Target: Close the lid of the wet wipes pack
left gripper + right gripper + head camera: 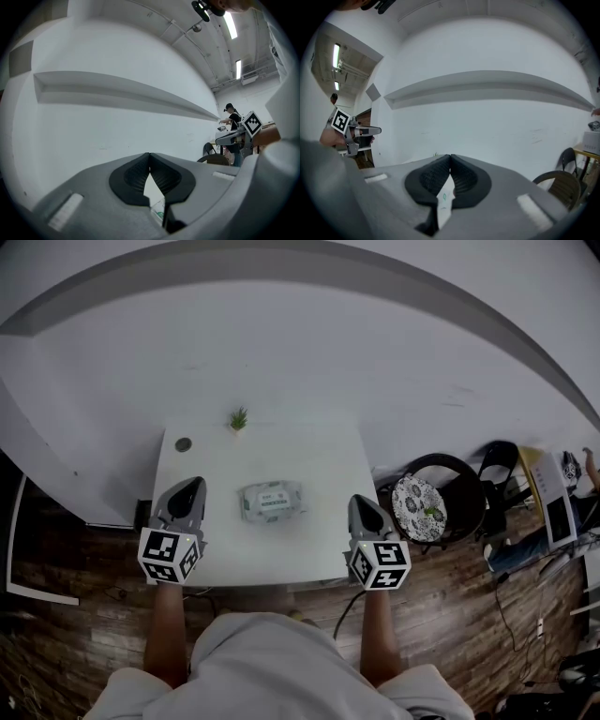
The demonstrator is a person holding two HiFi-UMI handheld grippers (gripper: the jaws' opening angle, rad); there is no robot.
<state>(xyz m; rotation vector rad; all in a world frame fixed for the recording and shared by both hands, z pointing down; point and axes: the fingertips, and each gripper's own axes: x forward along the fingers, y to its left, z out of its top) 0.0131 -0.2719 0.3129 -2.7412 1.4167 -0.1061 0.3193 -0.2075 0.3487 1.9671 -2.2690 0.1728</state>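
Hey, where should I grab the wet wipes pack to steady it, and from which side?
The wet wipes pack lies flat, long side across the table. Probably pinch its left short end, coming from the left with the left gripper, which that end faces; the top stays free.

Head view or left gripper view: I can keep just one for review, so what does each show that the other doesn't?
Only the head view: the whole wet wipes pack on the white table and a small plant. Only the left gripper view: ceiling lights, a distant person, the left claw with tips touching. Both: the right claw and the white wall.
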